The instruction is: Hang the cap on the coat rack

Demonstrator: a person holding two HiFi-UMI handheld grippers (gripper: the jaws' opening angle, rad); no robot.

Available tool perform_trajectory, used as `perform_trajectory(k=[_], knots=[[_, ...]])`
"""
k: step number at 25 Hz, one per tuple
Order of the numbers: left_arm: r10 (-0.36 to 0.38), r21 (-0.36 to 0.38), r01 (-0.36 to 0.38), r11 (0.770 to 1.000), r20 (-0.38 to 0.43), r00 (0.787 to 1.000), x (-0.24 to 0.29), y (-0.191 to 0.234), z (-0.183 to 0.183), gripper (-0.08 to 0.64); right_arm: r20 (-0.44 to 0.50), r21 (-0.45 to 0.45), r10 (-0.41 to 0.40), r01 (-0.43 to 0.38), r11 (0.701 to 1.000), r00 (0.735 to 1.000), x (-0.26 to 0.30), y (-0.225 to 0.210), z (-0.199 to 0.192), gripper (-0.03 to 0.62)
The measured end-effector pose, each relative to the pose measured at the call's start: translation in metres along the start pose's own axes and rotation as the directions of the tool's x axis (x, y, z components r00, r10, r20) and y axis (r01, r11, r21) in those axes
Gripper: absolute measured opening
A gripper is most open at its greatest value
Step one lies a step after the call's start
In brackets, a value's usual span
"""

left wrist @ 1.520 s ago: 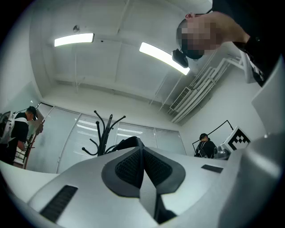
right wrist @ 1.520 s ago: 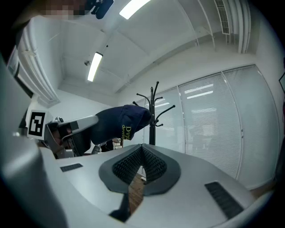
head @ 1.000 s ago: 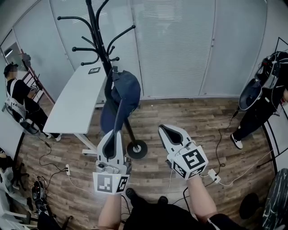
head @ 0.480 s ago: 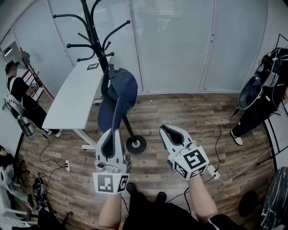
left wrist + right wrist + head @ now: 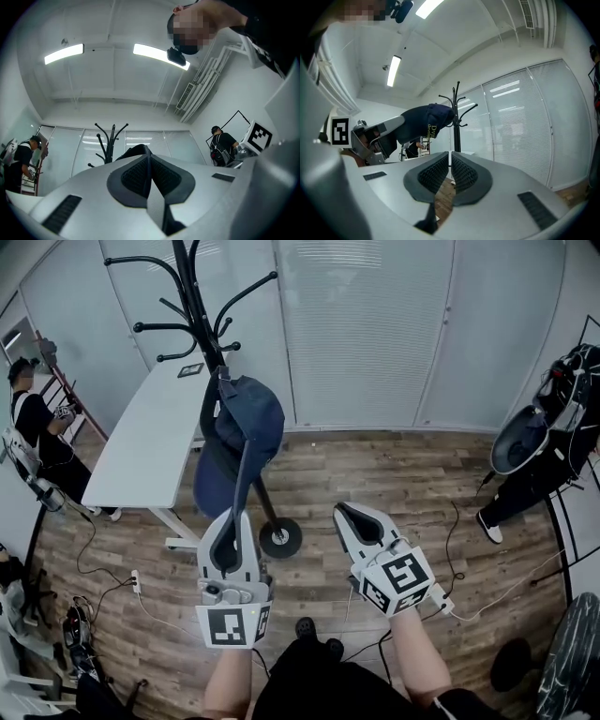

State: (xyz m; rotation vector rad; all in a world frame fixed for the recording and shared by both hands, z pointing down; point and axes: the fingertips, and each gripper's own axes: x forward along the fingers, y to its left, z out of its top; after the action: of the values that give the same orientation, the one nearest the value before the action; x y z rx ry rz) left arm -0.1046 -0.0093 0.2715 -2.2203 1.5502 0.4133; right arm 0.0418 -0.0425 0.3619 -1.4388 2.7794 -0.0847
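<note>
Left gripper (image 5: 236,519) clamps the navy cap (image 5: 248,423) beside the coat rack (image 5: 195,296), below its hooks (image 5: 150,327), not yet hung; right gripper (image 5: 347,514) nearly closed, empty.

The head view looks steeply down at the floor (image 5: 394,474); both gripper views, close behind their fingers (image 5: 133,178), tilt ceilingward; all share the coat rack (image 5: 199,296).

Dark blue cap (image 5: 251,418), crown up, pinched in the left tool (image 5: 245,465), raised just beside the black coat rack (image 5: 200,296).
</note>
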Motion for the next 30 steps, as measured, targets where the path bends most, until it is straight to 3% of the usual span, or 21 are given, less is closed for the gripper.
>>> perform_trajectory(k=[6, 10, 25, 30], knots=[[-0.002, 0.059, 0.001, 0.998, 0.018, 1.000, 0.036, 0.013, -0.011, 0.029, -0.003, -0.036, -0.018, 0.018, 0.999, 1.000, 0.030, -0.020, 0.017, 0.032], [0.002, 0.029, -0.001, 1.000, -0.024, 1.000, 0.051, 0.020, -0.031, 0.029, 0.007, -0.055, -0.022, 0.022, 0.998, 1.000, 0.050, -0.024, 0.028, 0.032], [-0.036, 0.138, 0.046, 0.989, -0.069, 0.997, 0.062, 0.021, -0.063, 0.029, -0.003, -0.055, -0.029, 0.029, 0.998, 1.000, 0.078, -0.027, 0.014, 0.032], [-0.017, 0.187, 0.034, 0.982, -0.091, 0.996, 0.074, 0.011, -0.071, 0.029, -0.011, -0.041, 0.005, -0.005, 0.999, 1.000, 0.089, -0.044, 0.013, 0.034]])
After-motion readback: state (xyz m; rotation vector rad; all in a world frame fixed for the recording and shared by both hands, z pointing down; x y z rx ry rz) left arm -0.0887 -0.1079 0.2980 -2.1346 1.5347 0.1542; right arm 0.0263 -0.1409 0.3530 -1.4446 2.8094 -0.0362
